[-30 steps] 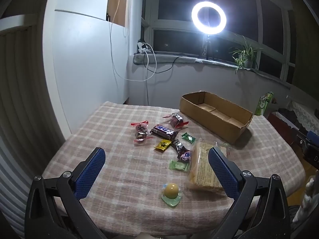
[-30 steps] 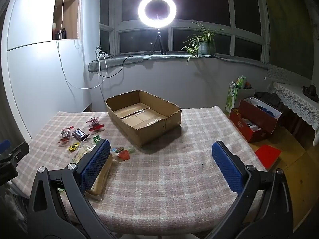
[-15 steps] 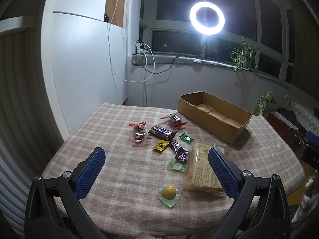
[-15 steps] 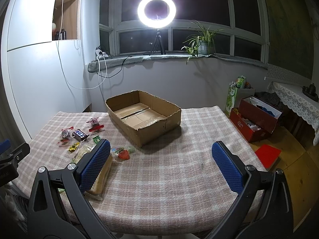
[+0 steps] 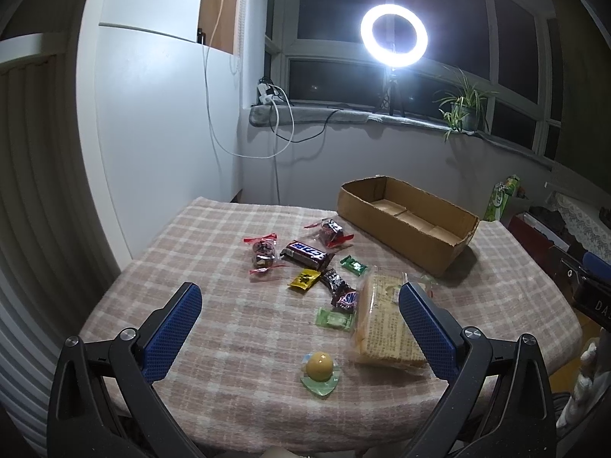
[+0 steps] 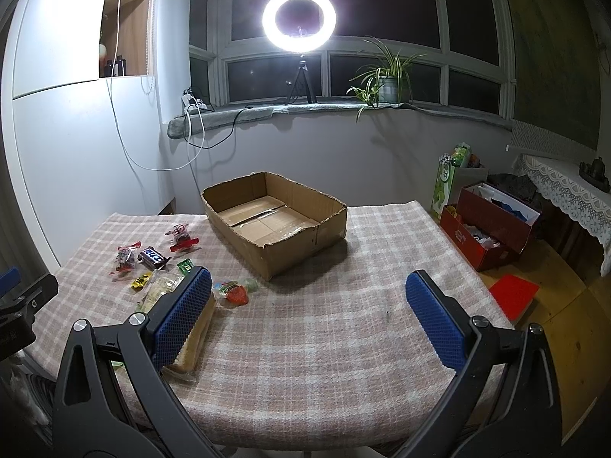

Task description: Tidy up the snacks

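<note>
Tongs: left tongs and right tongs both spread wide, grasping nothing, near edge.
Snacks: candy bar, cracker pack, small sweets scattered left on the surface.
Box: cardboard box far, empty.
Risk: thin slippery wrappers could slide out; clenching hard may crush crackers.

My two blue finger pads look like knobbly matt rubber. The pink checked tablecloth is soft woven cloth; the brown cardboard box matt; the dark chocolate bar wrapper glossy.
</note>
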`<state>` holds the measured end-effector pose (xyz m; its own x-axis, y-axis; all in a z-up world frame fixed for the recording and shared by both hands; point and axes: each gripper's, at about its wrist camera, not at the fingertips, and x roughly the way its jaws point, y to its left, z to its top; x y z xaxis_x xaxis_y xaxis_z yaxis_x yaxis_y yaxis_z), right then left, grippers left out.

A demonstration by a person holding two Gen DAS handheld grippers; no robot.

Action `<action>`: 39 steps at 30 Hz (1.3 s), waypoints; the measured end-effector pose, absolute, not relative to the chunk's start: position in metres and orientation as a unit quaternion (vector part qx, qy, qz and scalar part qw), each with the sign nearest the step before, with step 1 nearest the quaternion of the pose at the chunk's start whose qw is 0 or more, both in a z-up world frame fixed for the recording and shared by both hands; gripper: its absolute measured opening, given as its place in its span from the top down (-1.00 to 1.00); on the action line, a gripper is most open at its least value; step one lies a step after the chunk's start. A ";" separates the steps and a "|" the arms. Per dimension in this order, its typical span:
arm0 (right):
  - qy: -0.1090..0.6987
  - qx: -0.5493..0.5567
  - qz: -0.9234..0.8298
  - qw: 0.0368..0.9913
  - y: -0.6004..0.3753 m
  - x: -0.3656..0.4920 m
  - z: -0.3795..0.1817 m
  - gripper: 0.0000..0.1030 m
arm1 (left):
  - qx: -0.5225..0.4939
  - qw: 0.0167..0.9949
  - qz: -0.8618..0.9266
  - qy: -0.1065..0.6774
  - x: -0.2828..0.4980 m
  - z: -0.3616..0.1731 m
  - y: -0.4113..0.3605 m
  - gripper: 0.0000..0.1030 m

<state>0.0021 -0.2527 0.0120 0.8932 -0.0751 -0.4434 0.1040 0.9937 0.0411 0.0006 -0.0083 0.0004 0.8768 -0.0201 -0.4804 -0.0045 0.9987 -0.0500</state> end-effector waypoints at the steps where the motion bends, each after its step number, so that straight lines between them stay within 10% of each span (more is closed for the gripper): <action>1: 0.226 0.032 -0.046 0.972 -0.252 0.002 0.012 -1.00 | -0.025 0.968 -0.005 0.248 0.001 0.000 -0.009 -0.98; 39: 0.229 0.035 -0.045 0.972 -0.252 0.003 0.009 -1.00 | -0.026 0.968 -0.010 0.251 -0.001 0.000 -0.010 -0.98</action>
<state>0.0033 -0.2523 0.0089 0.8907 -0.0710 -0.4490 0.1031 0.9935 0.0474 -0.0013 -0.0102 0.0004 0.8742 -0.0331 -0.4845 0.0070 0.9984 -0.0557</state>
